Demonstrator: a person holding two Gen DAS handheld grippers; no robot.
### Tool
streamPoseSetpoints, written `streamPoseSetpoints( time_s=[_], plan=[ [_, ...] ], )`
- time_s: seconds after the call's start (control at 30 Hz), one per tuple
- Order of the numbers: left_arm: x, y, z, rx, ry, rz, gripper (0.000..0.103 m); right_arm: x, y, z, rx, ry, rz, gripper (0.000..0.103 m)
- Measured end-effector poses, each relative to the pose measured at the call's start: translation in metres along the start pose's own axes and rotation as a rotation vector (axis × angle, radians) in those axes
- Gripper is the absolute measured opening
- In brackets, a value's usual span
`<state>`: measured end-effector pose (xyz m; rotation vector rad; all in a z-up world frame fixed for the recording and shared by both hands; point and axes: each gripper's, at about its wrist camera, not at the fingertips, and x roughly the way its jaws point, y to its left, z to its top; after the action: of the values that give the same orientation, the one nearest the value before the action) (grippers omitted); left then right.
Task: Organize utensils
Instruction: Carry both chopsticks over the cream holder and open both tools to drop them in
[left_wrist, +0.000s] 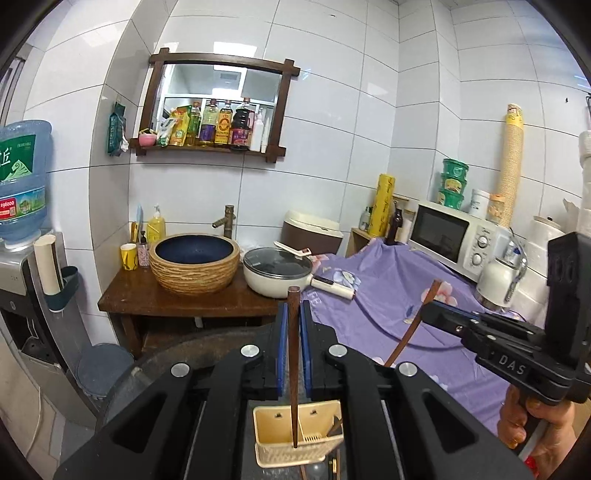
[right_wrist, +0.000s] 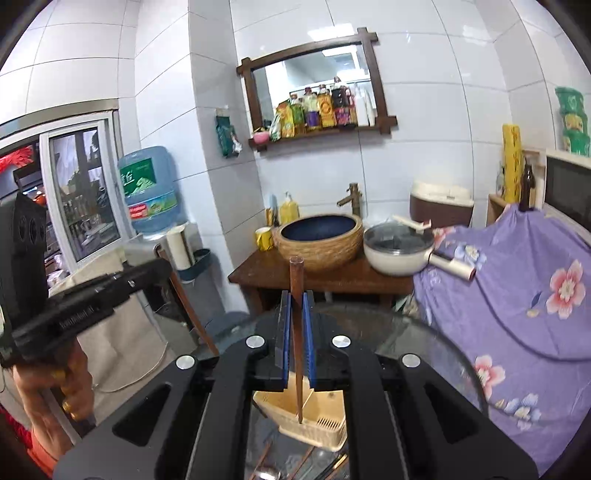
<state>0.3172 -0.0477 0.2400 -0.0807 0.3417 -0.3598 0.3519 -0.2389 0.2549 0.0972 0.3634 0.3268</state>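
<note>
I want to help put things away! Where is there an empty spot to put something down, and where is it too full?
Free: the glass table behind the cream utensil holder, and the purple flowered cloth between the white pot and the microwave. Crowded: the wooden counter, filled by the basin, cups and pot.

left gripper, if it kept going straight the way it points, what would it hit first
Probably the white lidded pot on the wooden counter; the left gripper, shut on a brown chopstick, points just below level toward it, with open air between. Depth is uncertain.
</note>
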Motion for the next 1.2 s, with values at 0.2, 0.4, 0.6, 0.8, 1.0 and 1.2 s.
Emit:
streamPoseSetpoints(
  time_s=[0.2, 0.4, 0.6, 0.8, 1.0, 1.2],
  plan=[
    [0.051, 0.005, -0.018, -0.013, 0.056, 0.041, 0.007, 0.049, -0.007, -0.024, -0.015, 0.068, -0.059, 0.007],
    [0.096, 0.013, -0.058, -0.011, 0.153, 0.063, 0.007, 0.096, -0.026, -0.077, 0.029, 0.185, -0.065, 0.007],
    [0.127, 0.024, -0.091, -0.045, 0.233, 0.062, 0.007, 0.116, -0.039, -0.097, 0.054, 0.222, -0.078, 0.007],
    [0.141, 0.027, -0.104, -0.061, 0.257, 0.058, 0.007, 0.123, -0.047, -0.099, 0.066, 0.209, -0.095, 0.007],
    [0.136, 0.025, -0.105, -0.074, 0.245, 0.049, 0.046, 0.126, -0.05, -0.104, 0.059, 0.203, -0.127, 0.013],
    [0.103, 0.019, -0.112, -0.046, 0.185, 0.035, 0.078, 0.1, -0.049, -0.12, 0.049, 0.14, -0.168, 0.045]
  ],
)
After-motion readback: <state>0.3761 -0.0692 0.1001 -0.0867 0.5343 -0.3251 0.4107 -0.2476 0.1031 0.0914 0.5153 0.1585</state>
